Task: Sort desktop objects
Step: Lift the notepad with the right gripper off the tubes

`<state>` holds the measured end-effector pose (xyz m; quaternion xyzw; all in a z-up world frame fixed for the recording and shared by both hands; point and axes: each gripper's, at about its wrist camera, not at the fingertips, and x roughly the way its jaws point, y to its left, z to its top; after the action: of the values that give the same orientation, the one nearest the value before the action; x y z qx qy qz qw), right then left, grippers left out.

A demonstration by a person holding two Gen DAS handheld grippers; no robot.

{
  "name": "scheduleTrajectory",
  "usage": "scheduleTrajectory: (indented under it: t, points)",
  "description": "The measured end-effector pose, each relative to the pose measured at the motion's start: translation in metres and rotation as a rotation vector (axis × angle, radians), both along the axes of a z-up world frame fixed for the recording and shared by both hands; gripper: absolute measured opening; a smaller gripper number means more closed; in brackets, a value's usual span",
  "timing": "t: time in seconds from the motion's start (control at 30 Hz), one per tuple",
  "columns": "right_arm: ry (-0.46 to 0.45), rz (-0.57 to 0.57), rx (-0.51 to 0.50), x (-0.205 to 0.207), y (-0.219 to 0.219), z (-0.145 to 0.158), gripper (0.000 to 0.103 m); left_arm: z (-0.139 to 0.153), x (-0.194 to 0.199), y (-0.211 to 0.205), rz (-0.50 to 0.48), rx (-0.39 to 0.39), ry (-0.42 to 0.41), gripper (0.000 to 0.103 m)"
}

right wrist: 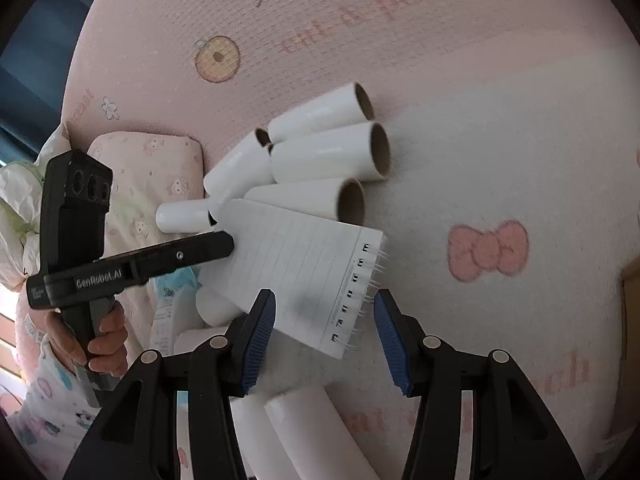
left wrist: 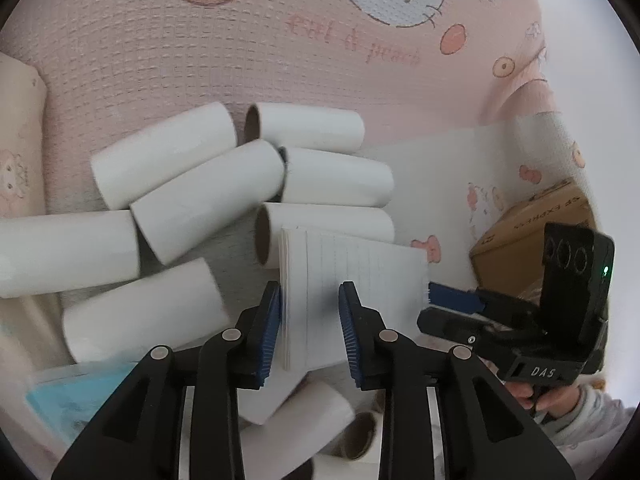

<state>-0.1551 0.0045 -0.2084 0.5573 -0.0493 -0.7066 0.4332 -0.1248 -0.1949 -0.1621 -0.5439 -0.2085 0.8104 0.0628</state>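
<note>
A white lined spiral notepad (left wrist: 352, 280) lies tilted on a pile of white cardboard tubes (left wrist: 208, 196) on a pink cartoon-print mat. My left gripper (left wrist: 310, 320) is open, its blue pads either side of the notepad's near left edge, not gripping. In the right wrist view the notepad (right wrist: 304, 268) shows its wire binding at the right, and the left gripper's finger (right wrist: 192, 252) reaches to its left edge. My right gripper (right wrist: 324, 332) is open, its pads straddling the notepad's near binding corner. The right gripper also shows in the left wrist view (left wrist: 452, 300), its tip at the notepad's right edge.
More tubes lie close under both grippers (right wrist: 312, 432). A blue packet (left wrist: 76, 396) lies at the lower left. A brown cardboard box (left wrist: 528, 236) stands at the right. A small pink pillow (right wrist: 148, 184) lies at the mat's left edge.
</note>
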Motion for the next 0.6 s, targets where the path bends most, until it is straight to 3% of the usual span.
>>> scheduleTrajectory:
  t: [0.27,0.37,0.6]
  points:
    - [-0.014,0.036,0.037,-0.005,-0.003,-0.011,0.049,-0.022,0.008,-0.015,0.057,0.134,-0.012,0.038]
    - [-0.050,0.014,0.047,-0.009,-0.004,-0.020,0.049,-0.021,0.007,-0.013,0.044,0.123,-0.006,0.040]
    - [-0.090,-0.009,0.004,-0.016,0.006,-0.021,0.038,-0.019,0.005,-0.008,0.019,0.090,0.005,0.040]
